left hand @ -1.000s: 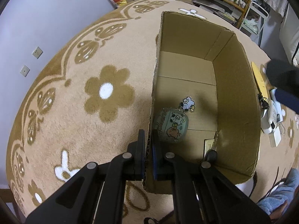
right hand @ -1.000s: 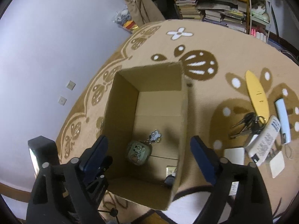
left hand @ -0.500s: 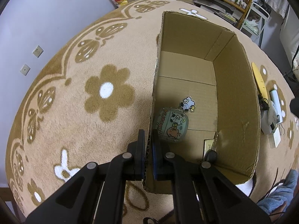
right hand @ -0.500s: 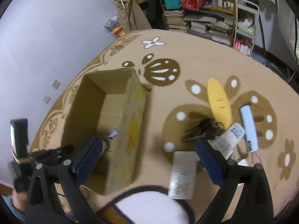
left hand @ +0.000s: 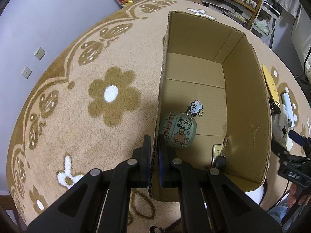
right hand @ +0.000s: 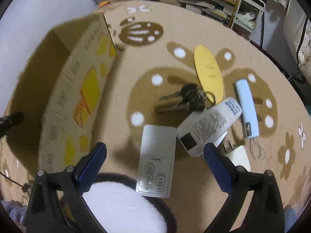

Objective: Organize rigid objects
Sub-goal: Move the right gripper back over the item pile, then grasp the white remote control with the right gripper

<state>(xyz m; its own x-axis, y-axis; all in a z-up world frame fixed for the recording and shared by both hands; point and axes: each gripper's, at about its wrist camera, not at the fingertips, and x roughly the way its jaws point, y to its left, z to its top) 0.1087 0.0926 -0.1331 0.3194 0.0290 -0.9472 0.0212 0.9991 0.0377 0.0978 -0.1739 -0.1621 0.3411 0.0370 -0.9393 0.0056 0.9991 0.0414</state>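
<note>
Two claws, two jobs: left claw (left hand: pixel 154 160) pinches the box (left hand: pixel 246 104) wall so it won't slide, right claw (right hand: pixel 154 165) spread wide over the remote (right hand: pixel 155 160).

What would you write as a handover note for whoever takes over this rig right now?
Left claw: shut on the cardboard box wall, steadying it.
Right claw: open, empty, above the flat white remote on the rug.
Done: a round cartoon case with its charm and a small card with a key lie in the box.
Left: the remote, a white label-covered device, a key bunch, a yellow oval piece, a pale blue stick and a white plug sit on the rug beside the box.
</note>
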